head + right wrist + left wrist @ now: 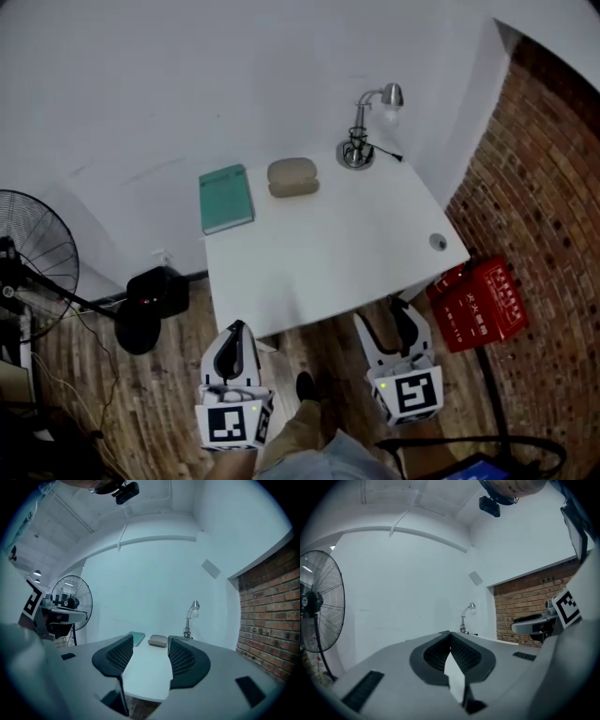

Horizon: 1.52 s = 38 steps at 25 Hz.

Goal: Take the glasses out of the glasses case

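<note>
Case (292, 177) shut, near far edge of surface (328, 262), between book (225, 198) and lamp (361, 131) at far right corner. Left claw (234, 330) clenched, tips meeting, nothing between. Right claw (386, 313) released, jaws apart, empty. Both hang off the near edge, well apart from case.

I'm getting soft, cool, even light with no hard shadows. The white counter (328, 253) reads flat and pale, and the wooden floor (187, 319) is dim. Both gripper views bow hard at the edges inside a round black border. The left claw (450, 637) and right claw (150, 638) blur close to the lens.
</note>
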{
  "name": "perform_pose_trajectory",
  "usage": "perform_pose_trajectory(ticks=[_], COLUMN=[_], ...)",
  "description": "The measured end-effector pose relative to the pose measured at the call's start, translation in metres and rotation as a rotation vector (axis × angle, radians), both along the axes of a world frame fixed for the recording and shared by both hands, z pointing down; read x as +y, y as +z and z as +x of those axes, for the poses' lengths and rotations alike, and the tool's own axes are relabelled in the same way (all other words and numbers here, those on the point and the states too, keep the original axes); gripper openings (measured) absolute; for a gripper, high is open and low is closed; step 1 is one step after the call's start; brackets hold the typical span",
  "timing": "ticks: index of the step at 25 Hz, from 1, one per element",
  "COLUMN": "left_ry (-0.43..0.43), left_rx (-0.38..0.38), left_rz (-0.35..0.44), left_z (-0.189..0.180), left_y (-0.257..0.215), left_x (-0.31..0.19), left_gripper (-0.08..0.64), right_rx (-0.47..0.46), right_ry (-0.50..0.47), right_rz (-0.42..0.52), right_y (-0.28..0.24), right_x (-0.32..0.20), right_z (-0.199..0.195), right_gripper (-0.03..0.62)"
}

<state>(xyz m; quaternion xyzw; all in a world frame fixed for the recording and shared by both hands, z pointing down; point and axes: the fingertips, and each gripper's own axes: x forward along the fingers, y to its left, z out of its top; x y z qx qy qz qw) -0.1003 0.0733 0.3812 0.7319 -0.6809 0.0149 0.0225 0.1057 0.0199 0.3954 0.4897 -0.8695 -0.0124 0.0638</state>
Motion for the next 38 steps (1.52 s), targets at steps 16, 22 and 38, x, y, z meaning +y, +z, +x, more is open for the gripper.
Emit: perform_pose_trajectory(ticks=[16,22,38], left_ry=[0.051,0.029,-0.035], left_rx=[0.013,-0.002,-0.061], left_rz=[0.054,0.094,0.158], left_z=[-0.062,-0.074,-0.086], left_y=[-0.021,-0.052,-0.070], left_x=[-0.127,-0.152,-0.221], left_gripper=[0.006,0.006,0.006], right_rx=[0.032,0.016,0.035], right_ry=[0.031,0.036,-0.039], right_rz=[0.054,0.146,0.215], right_y=[-0.029,-0.066,-0.091], right_x=[-0.116,-0.144,-0.236], right_z=[-0.051,-0.055,-0.052], right_gripper=[0.238,0.238,0.218])
